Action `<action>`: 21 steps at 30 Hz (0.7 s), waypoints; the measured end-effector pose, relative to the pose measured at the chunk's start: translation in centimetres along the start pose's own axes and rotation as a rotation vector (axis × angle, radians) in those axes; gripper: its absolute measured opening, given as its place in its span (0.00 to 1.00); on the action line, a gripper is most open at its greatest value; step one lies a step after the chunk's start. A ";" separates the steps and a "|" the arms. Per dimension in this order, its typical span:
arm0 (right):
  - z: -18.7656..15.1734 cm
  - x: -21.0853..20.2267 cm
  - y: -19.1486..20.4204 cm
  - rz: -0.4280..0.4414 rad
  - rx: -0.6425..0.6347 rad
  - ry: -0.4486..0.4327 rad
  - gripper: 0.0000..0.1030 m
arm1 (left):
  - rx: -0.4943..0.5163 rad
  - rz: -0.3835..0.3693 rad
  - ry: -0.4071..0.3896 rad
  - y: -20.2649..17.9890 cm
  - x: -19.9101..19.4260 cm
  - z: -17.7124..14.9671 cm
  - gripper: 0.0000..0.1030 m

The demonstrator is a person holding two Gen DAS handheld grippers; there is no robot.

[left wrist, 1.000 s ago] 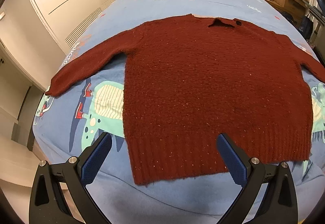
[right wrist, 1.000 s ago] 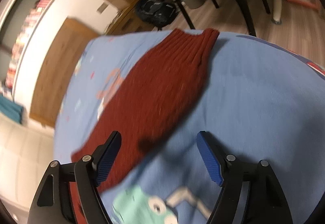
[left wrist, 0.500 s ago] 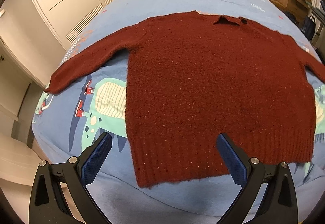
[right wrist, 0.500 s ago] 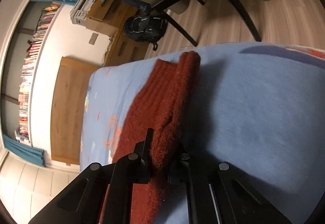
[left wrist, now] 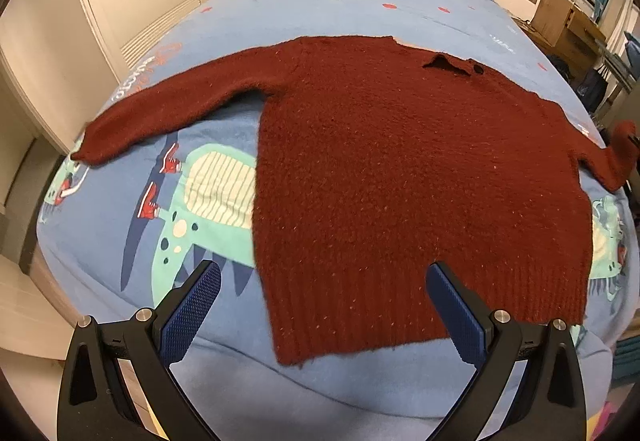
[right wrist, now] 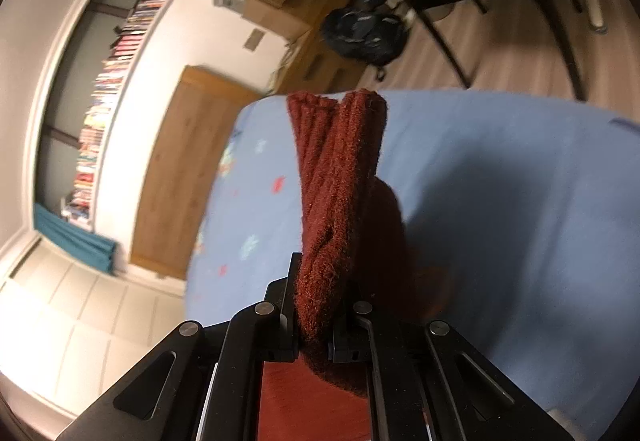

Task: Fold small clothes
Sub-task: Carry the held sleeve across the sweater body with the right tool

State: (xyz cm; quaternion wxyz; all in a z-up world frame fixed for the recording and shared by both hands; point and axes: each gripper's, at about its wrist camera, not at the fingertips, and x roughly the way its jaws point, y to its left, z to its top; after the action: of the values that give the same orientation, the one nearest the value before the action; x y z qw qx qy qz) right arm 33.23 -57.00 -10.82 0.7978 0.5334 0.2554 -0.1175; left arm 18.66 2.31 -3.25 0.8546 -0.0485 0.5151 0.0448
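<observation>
The right gripper (right wrist: pixel 314 315) pinches the dark red sweater's (left wrist: pixel 400 169) sleeve at frame centre, while the left gripper (left wrist: pixel 322 305) hovers wide open at the hem.

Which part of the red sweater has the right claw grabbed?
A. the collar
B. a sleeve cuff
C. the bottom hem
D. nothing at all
B: the right claw is shut on the ribbed cuff of the sweater's sleeve, lifting it off the blue bed sheet.
</observation>
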 end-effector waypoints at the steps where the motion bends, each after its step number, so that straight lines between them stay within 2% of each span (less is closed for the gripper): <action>1: -0.3 0.2 0.8 0.013 -0.002 0.007 0.08 | -0.006 -0.013 0.004 0.4 0.0 -0.1 0.98; 10: -7.9 3.5 11.0 0.134 -0.036 0.131 0.08 | -0.104 -0.068 -0.018 5.7 -1.8 -1.8 0.98; 21: -21.9 8.4 22.9 0.240 -0.126 0.335 0.08 | -0.231 -0.068 -0.030 12.7 -2.8 -3.6 0.98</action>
State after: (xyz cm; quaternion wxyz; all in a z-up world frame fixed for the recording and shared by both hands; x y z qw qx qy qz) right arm 44.66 -27.07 -3.78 0.7841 0.5213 0.3258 0.0848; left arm 12.56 14.38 -2.94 0.8520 -0.1634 0.4916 0.0753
